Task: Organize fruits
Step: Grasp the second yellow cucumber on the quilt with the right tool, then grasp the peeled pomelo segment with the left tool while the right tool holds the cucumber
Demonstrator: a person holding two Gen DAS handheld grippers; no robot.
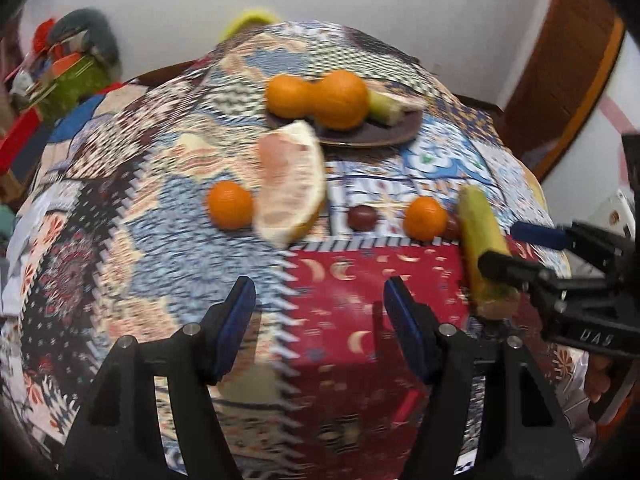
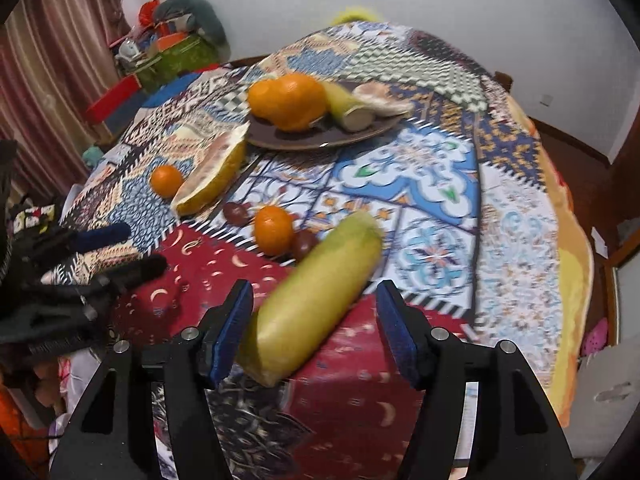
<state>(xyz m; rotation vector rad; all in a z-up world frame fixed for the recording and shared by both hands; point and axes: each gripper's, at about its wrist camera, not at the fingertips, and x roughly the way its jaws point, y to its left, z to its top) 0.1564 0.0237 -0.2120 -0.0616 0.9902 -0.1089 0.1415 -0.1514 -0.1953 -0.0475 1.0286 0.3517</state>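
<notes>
Left wrist view. Left gripper [image 1: 320, 328]: blue-padded fingers spread apart, nothing between them, above the red moon-print patch of the patchwork tablecloth [image 1: 140, 240]. Dark brown round plate [image 1: 400, 134] at the far side: two large oranges [image 1: 320, 98] touching each other, a pale green stalk piece and a pale wedge behind. On the cloth: large pomelo wedge with pink flesh [image 1: 290, 192], its tip at the plate's rim; small orange tangerine [image 1: 230, 205] just left of it; dark red grape [image 1: 362, 218]; second tangerine [image 1: 425, 218]; long yellow-green sugarcane-like stalk [image 1: 482, 240], straddled by the right gripper [image 1: 520, 246].

Right wrist view. Right gripper [image 2: 316, 332]: fingers apart around the stalk's near end, left pad close to it, not clamped. Stalk lies diagonally, far tip beside a second grape [image 2: 304, 245] and the tangerine.

Risks, as judged: closing near the end rather than mid-length could let the stalk pivot or slip; its swinging tip could knock the grape and tangerine rolling. The plate is crowded, so added fruit may roll off.
</notes>
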